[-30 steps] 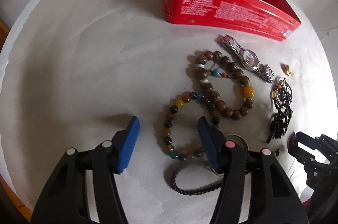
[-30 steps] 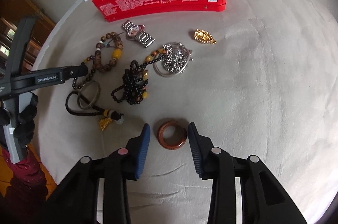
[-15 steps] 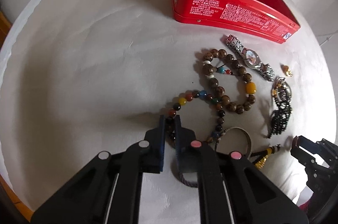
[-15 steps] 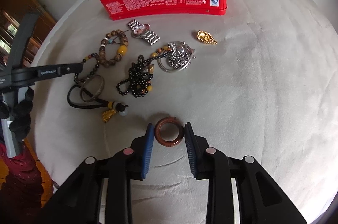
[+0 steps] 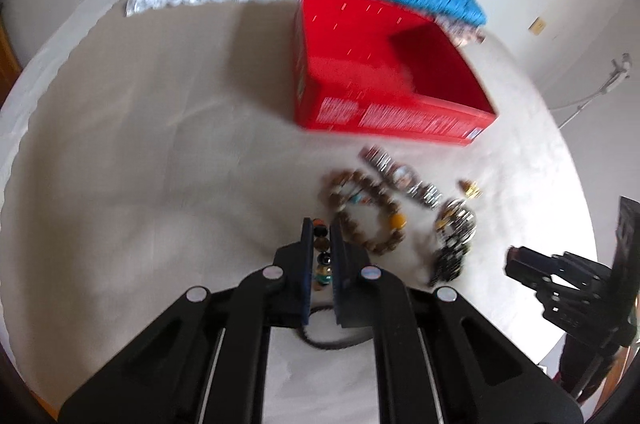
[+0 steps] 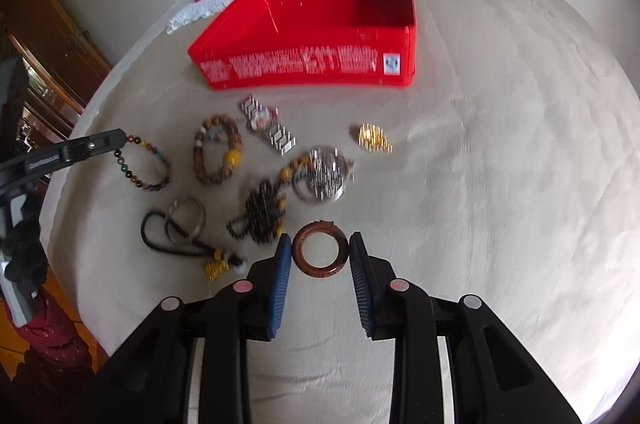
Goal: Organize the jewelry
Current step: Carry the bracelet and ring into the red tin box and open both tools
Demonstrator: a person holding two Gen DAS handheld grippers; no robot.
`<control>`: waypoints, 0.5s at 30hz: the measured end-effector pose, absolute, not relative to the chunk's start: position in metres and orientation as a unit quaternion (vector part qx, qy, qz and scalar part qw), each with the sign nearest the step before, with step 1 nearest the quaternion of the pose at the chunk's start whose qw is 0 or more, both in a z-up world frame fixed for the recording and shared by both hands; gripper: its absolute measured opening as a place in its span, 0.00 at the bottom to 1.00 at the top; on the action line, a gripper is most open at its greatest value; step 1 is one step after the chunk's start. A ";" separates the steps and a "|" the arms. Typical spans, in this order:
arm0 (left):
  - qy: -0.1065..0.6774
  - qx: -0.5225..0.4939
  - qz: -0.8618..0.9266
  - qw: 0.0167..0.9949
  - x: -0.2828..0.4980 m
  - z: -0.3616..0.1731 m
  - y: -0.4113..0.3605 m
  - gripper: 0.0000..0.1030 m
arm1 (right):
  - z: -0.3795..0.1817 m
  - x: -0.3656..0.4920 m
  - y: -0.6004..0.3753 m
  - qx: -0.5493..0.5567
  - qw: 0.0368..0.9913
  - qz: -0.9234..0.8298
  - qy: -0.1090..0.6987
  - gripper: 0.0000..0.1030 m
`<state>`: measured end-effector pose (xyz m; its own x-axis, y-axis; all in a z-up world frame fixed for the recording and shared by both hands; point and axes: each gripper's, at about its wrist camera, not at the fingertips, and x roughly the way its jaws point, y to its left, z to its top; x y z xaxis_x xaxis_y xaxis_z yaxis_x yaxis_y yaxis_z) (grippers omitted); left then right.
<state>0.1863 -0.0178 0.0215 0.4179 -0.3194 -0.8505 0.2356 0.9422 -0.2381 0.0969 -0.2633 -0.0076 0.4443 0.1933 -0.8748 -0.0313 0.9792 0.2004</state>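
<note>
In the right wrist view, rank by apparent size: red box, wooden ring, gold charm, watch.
1. red box
2. watch and wooden ring: look alike, and the ring is nearer the camera, so unranked
3. gold charm

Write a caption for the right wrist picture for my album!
Right tongs grip a brown wooden ring above the jewelry, facing the open red box.

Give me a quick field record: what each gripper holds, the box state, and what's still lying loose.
left gripper: shut on multicolour bead bracelet
right gripper: shut on brown ring bangle
red box: open, looks empty
loose on cloth: wooden bead bracelet, watch, gold piece, black bead strand
</note>
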 end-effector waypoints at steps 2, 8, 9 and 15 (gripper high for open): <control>0.501 -0.045 -0.172 0.847 0.184 0.038 -0.017 0.06 | 0.001 0.107 -0.266 0.080 0.851 0.066 0.516 0.29; 0.450 -0.058 -0.199 0.869 0.204 0.086 -0.037 0.06 | 0.035 0.150 -0.271 0.086 0.868 0.065 0.485 0.29; 0.445 -0.060 -0.204 0.870 0.209 0.091 -0.041 0.06 | 0.040 0.158 -0.271 0.085 0.871 0.064 0.481 0.29; 0.435 -0.072 -0.226 0.869 0.267 0.094 -0.080 0.06 | 0.056 0.222 -0.263 0.087 0.880 0.062 0.462 0.29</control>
<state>0.2670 -0.0801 0.0944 0.5196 -0.4557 -0.7227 0.3307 0.8872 -0.3217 0.2220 -0.2626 0.0563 0.5645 0.1894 -0.8034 -0.0294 0.9773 0.2098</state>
